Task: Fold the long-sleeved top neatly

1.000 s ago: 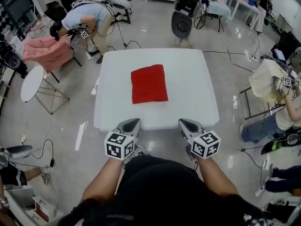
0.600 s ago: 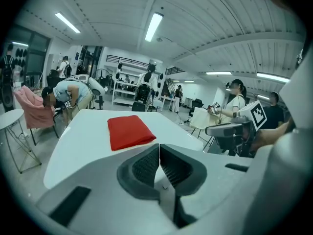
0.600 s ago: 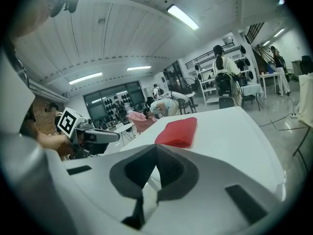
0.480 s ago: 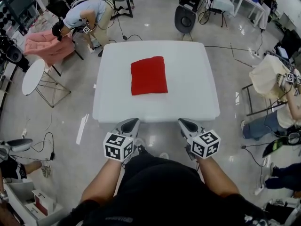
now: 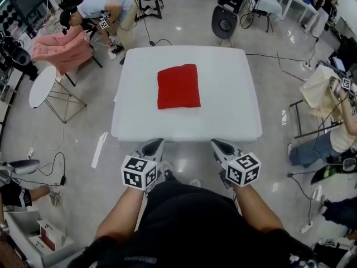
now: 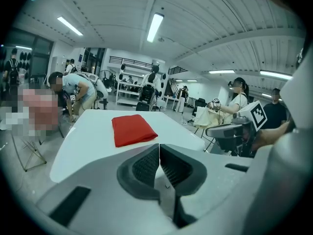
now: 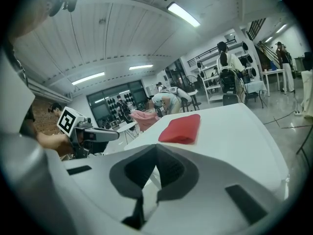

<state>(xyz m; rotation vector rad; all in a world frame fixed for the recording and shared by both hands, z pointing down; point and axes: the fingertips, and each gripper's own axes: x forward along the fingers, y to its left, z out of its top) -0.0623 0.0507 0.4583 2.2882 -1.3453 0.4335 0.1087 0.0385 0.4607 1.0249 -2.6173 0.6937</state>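
You stood at the near edge of a square white surface [image 5: 228, 113] with a tool in each hand. Your left tool [image 5: 155, 143] and your right tool [image 5: 214, 143] were held side by side just at that near edge. Both pointed toward the surface and tilted slightly downward.

In the left gripper view the ridged pads [image 6: 146, 164] were pressed together with nothing between them. The right gripper view showed the same: pressed together and empty.

The red long-sleeved top [image 5: 178, 86] lay flat on the surface, folded into a compact rectangle. It sat around the middle, a little toward the left and far side, well apart from both tools. Neither tool touched it.

Beyond the far left corner a person [image 5: 106, 7] was bent over beside a pink garment [image 5: 58, 49]. A small round side table [image 5: 42, 86] stood on the floor nearby. At the right edge another person [image 5: 334, 138] handled a cream cloth [image 5: 321, 91].
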